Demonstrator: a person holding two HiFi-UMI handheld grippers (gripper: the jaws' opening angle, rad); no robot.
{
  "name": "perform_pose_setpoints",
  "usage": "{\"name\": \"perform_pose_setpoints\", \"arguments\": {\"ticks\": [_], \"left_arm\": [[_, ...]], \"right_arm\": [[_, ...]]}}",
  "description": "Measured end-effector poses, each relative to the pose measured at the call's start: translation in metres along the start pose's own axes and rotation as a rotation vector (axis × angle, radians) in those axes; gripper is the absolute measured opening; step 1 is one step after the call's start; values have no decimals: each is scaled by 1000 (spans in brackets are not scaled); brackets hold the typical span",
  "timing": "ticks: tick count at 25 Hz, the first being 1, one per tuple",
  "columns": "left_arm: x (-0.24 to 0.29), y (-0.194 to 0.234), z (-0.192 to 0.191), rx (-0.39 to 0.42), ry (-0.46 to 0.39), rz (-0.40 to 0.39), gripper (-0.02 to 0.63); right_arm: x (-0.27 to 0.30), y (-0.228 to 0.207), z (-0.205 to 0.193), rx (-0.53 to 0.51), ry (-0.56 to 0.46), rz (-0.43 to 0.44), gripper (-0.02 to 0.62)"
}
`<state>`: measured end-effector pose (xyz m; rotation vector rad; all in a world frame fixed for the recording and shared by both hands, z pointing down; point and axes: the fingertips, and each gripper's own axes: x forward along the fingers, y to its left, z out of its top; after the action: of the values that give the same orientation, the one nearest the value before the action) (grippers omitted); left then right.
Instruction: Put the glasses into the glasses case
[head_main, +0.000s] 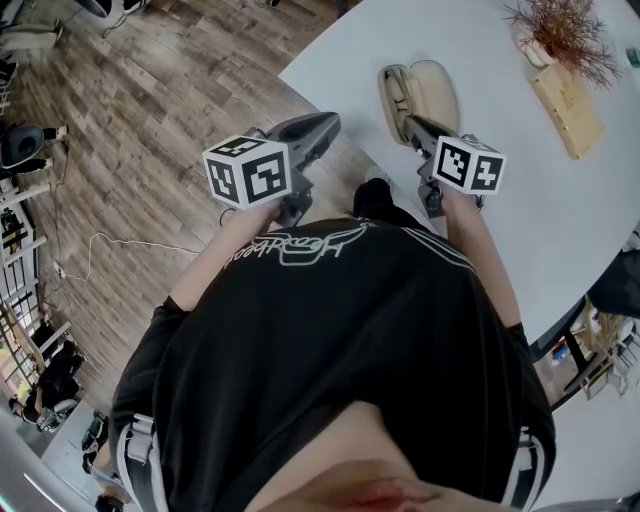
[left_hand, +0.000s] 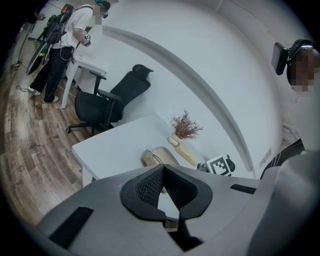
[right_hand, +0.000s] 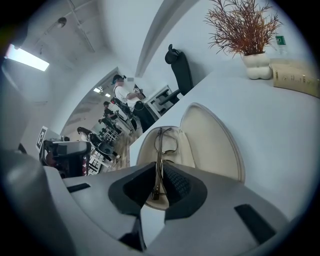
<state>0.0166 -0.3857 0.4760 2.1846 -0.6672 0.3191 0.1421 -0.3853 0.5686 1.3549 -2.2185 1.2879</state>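
An open beige glasses case (head_main: 436, 90) (right_hand: 212, 145) (left_hand: 161, 156) lies near the edge of the white round table (head_main: 520, 210). The thin-framed glasses (right_hand: 160, 142) (head_main: 398, 97) rest in its lower half, folded. My right gripper (right_hand: 160, 167) (head_main: 411, 123) is at the case's near end, its jaws shut on the glasses' frame. My left gripper (left_hand: 163, 170) (head_main: 326, 124) hangs just off the table's edge, left of the case, shut on nothing.
A dried plant in a white vase (head_main: 560, 30) (right_hand: 250, 35) and a pale wooden box (head_main: 567, 108) (right_hand: 297, 77) stand beyond the case. In the left gripper view, a black office chair (left_hand: 110, 100) and a standing person (left_hand: 62, 45) are across the wooden floor.
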Motion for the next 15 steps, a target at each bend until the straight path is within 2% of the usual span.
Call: {"name": "perform_pose_setpoints", "arguments": {"ticks": [8,11,15], "left_arm": [[-8,3,-3,-3,-8,16,6],[-11,0,-4,1,-12,13,6],[-19,-6,-3,12,-26,13,6]], "right_arm": [[1,4,3,-30,-23,21,32],[1,7,3,-33,-25,28,76],[-5,9,6,-55,-40,13,94]]}}
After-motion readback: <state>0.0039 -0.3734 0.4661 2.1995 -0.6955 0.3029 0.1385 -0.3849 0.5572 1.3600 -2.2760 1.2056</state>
